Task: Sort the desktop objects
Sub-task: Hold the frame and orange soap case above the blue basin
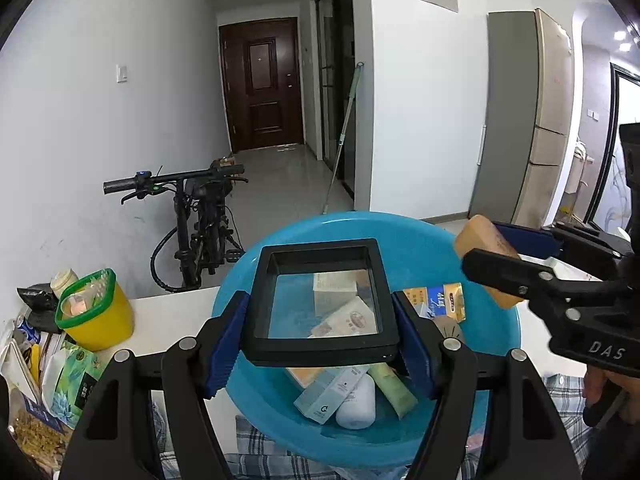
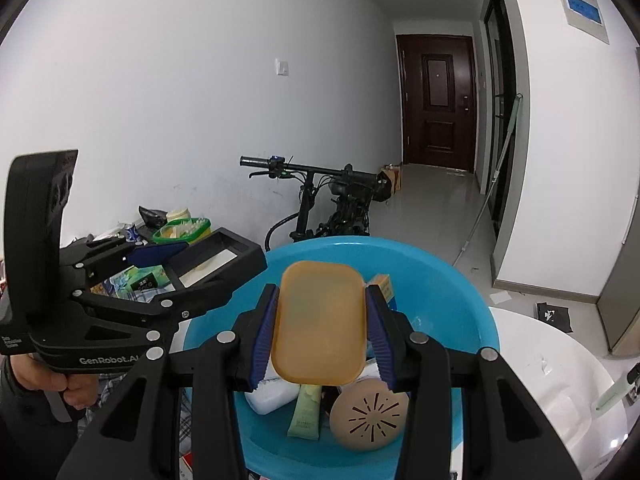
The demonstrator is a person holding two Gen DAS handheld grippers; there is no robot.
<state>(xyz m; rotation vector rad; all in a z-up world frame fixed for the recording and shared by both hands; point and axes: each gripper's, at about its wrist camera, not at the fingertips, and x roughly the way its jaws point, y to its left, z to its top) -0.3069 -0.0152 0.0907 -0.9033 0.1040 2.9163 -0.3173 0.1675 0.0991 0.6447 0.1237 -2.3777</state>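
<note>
Step in hand, judged: carrying two items to the blue basin (image 1: 496, 320). Left claw (image 1: 320, 332) clenched on a black frame box (image 1: 320, 300), held above the basin's near side. Right claw (image 2: 320, 328) clenched on an orange soap-like lid (image 2: 320, 324), also above the basin, over the round beige disc (image 2: 370, 414). Inside the basin: small boxes, a green tube (image 2: 306, 412), a white bottle (image 1: 356, 404). Next move probably: lower each item among these, then open, avoiding collision between both claws.

The orange lid (image 2: 320, 322) hides much of the blue basin's (image 2: 452, 276) contents.
</note>
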